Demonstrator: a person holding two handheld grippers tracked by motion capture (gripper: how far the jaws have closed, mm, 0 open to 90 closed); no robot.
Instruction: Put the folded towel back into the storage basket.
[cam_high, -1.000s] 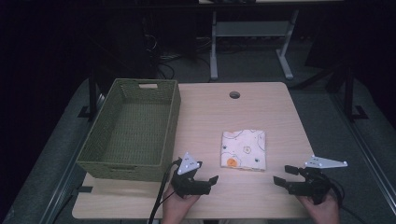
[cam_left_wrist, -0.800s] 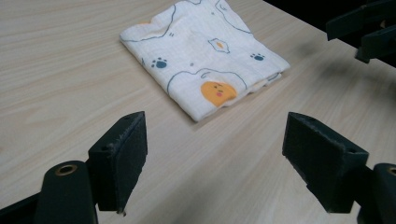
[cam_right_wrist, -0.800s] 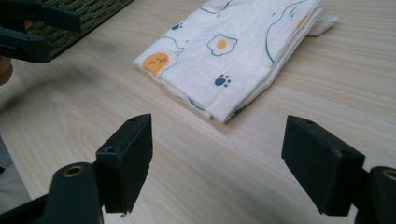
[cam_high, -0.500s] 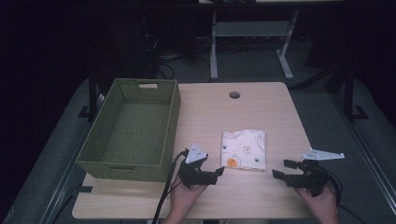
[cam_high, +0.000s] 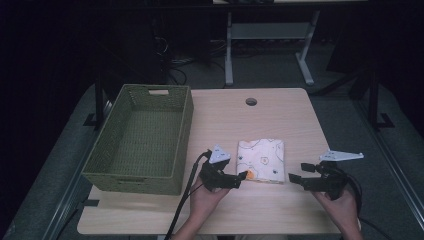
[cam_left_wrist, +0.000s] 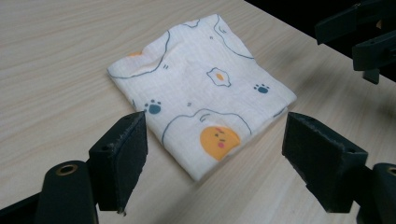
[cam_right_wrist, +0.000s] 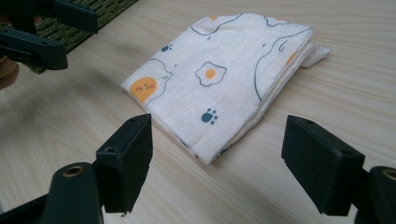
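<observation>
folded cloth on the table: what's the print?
The folded cloth is white with fried eggs, dark-blue paw prints, an orange face and blue outlines; clearest in the left gripper view.

- A folded white cloth (cam_high: 260, 159) is lying flat on the light wooden table, toward its near edge.
- It is showing printed fried eggs, dark blue paw prints, an orange face and curved blue outlines.
- Its layered edges are showing at the near corner (cam_right_wrist: 210, 156) in the right gripper view.
</observation>
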